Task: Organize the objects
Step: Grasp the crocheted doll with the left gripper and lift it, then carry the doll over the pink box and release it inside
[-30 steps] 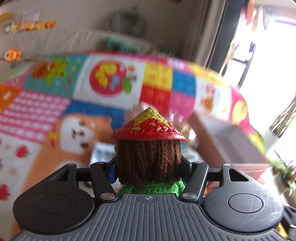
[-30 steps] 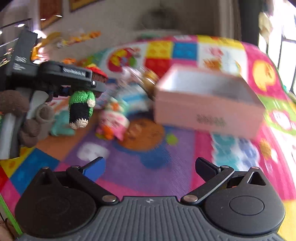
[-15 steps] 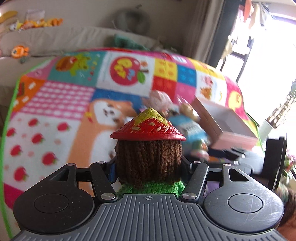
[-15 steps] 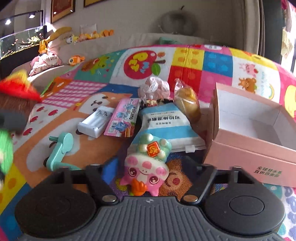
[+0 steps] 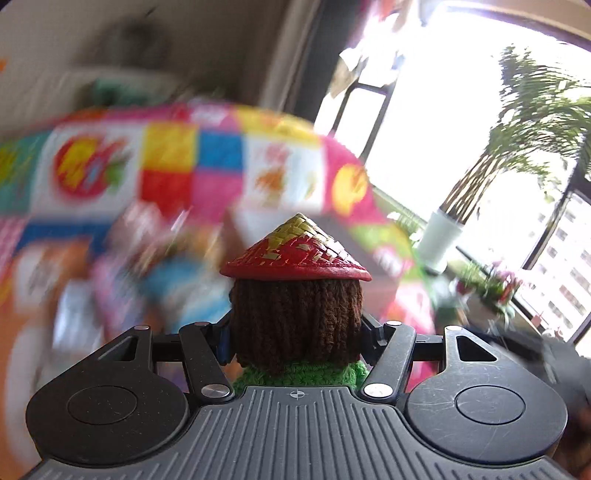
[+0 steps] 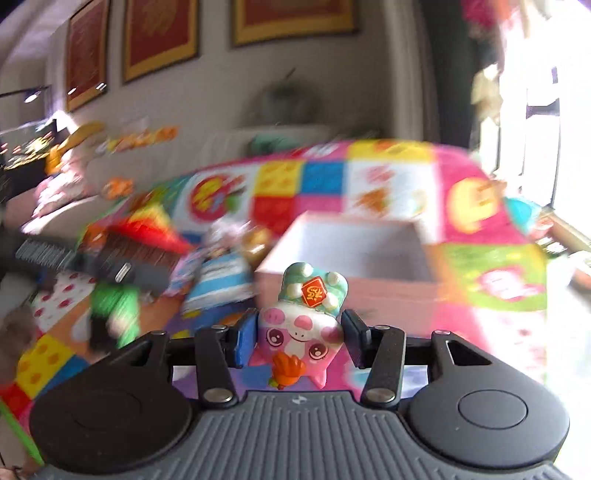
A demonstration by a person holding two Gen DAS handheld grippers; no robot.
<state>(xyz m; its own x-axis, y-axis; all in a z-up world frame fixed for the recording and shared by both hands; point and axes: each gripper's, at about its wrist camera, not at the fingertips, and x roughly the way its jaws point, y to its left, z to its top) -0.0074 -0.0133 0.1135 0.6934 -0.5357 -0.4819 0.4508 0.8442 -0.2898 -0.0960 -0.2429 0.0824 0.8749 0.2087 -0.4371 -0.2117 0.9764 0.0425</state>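
Pig figurine (image 6: pixel 301 325) clamped between right jaws; crochet doll (image 5: pixel 295 314) between left.

Two handheld grippers are in use: the left gripper (image 5: pixel 295 332) clamps one crocheted doll (image 5: pixel 295 317) in a red-and-yellow straw hat, and the right gripper (image 6: pixel 299 336) clamps one pink pig figurine (image 6: pixel 301 328). One pink open box (image 6: pixel 354 266) sits at 12 o'clock from the pig on one patchwork play mat (image 6: pixel 369 184), while three framed pictures (image 6: pixel 291 14) hang at 11 o'clock. One potted palm (image 5: pixel 517 147) stands at 2 o'clock from the doll; the packets left of the box are too blurred to count.
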